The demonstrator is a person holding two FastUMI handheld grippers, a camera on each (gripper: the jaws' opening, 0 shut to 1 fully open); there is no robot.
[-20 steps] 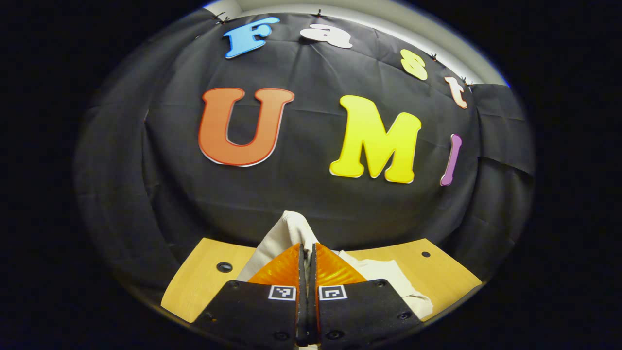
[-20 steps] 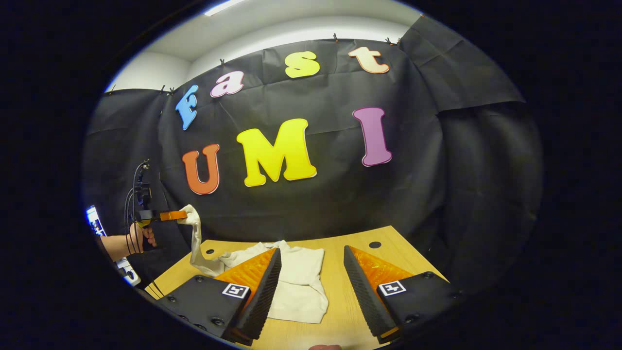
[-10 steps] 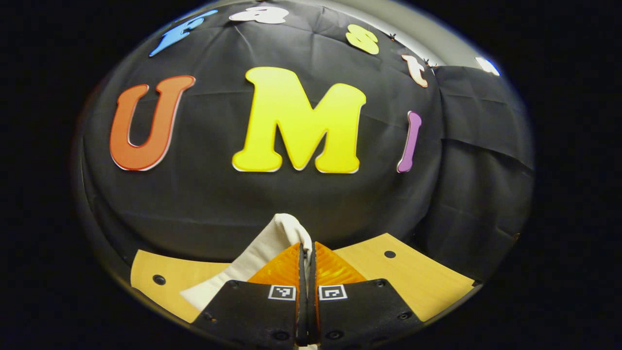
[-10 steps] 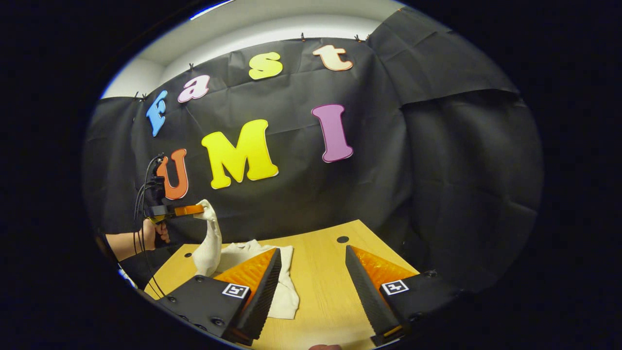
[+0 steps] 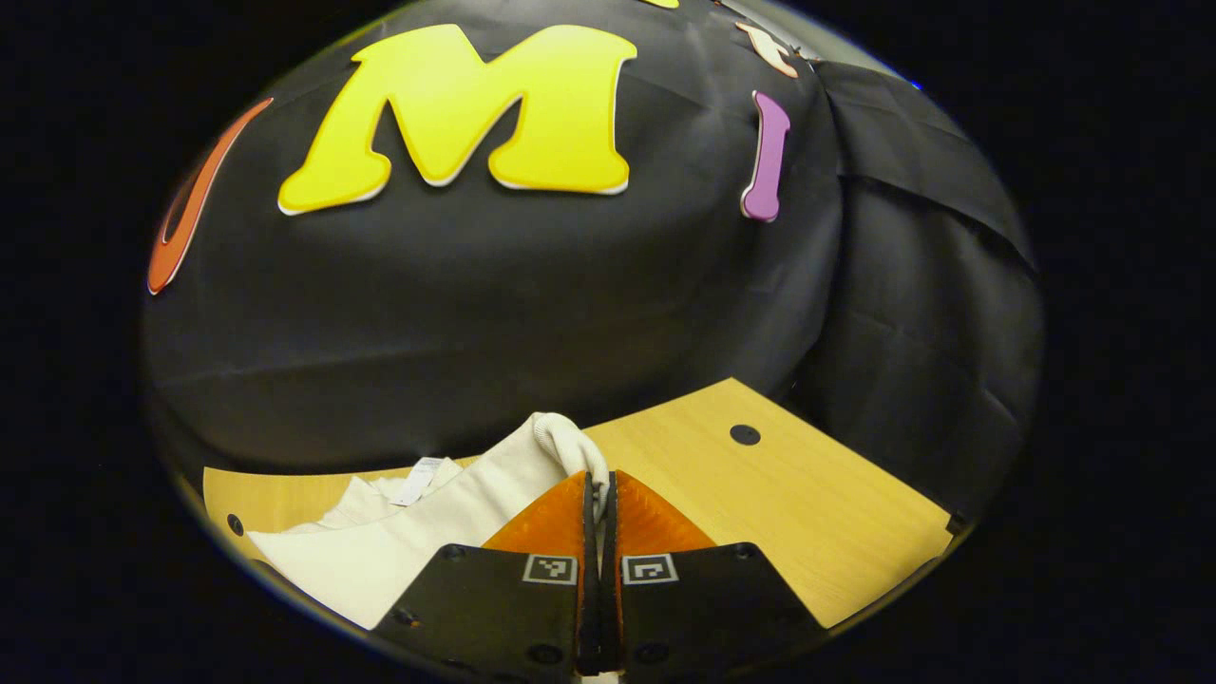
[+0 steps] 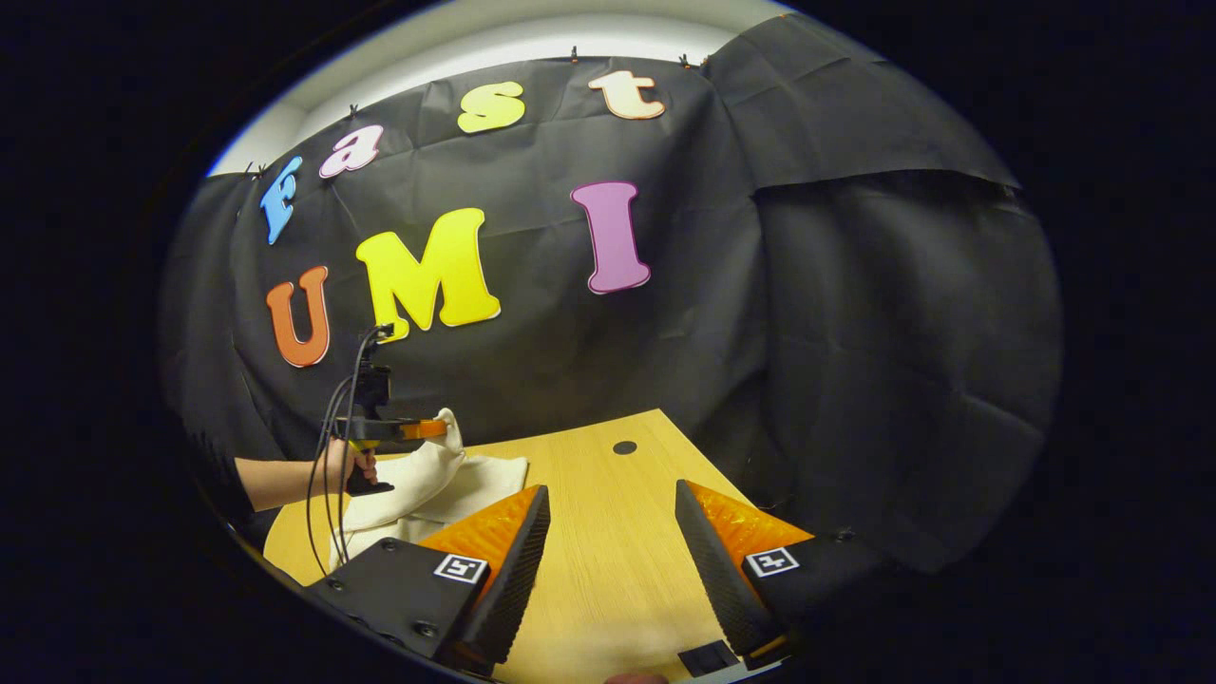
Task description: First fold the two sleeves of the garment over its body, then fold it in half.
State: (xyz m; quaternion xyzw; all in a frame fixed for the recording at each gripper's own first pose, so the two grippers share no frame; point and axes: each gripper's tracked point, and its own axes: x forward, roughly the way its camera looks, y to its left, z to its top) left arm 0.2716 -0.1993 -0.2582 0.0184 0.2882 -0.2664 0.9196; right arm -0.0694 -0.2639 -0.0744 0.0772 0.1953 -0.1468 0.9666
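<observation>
- While my left tool (image 5: 598, 494) is clenched on the sleeve (image 5: 560, 446) cuff, lifted above the garment (image 5: 361, 551) on the counter (image 5: 807, 513), a slip would drop the fold short.
- My right tool (image 6: 608, 560) hangs released over bare counter, grasping nothing; nothing pins the body.
- Risk, I judge: dragging the sleeve pulls the whole garment sideways and bunches it.

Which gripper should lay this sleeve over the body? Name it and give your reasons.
Left. The left gripper is already shut on the sleeve, holding it above the garment. The right gripper is open over bare table, apart from the cloth.
</observation>
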